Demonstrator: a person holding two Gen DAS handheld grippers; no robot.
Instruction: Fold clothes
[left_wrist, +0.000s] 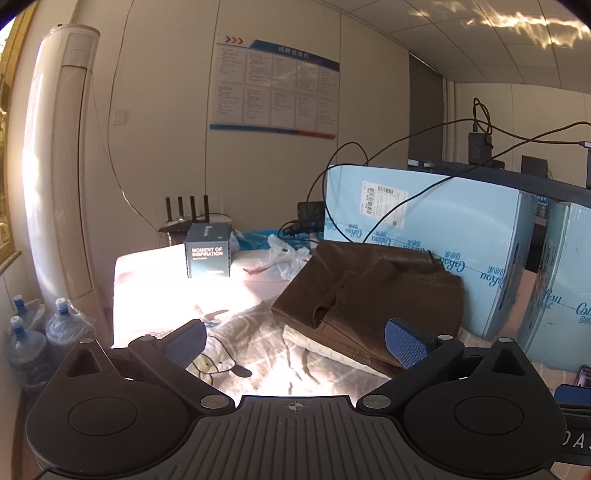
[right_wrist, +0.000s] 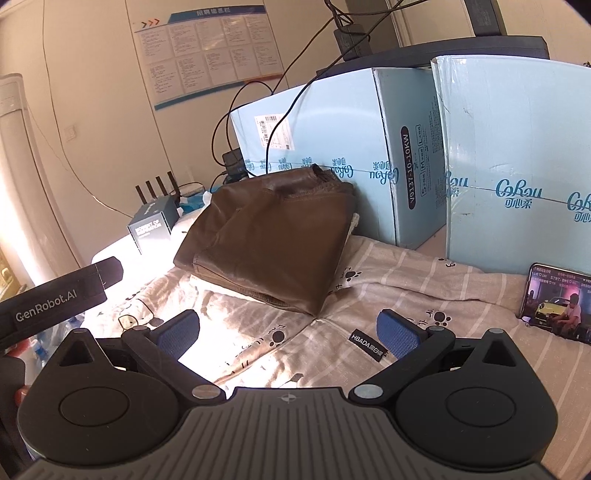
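A folded brown garment (left_wrist: 373, 299) (right_wrist: 273, 236) lies on a pale folded piece (left_wrist: 325, 349), on the striped, paw-print bed sheet (right_wrist: 406, 280), pushed against a light blue carton. My left gripper (left_wrist: 295, 341) hangs open just in front of the garment's near edge, holding nothing. My right gripper (right_wrist: 288, 332) is open too, over bare sheet short of the garment's near corner, with nothing between its blue pads (right_wrist: 397, 334). The left gripper's strap (right_wrist: 55, 295) shows at the left of the right wrist view.
Two light blue cartons (right_wrist: 332, 147) (right_wrist: 517, 166) wall off the back right, with black cables (left_wrist: 369, 184) draped over them. A phone (right_wrist: 556, 302) with a lit screen leans on the right carton. A small dark box (left_wrist: 207, 254), a router and a plastic bag sit behind. Water bottles (left_wrist: 29, 339) stand at floor left.
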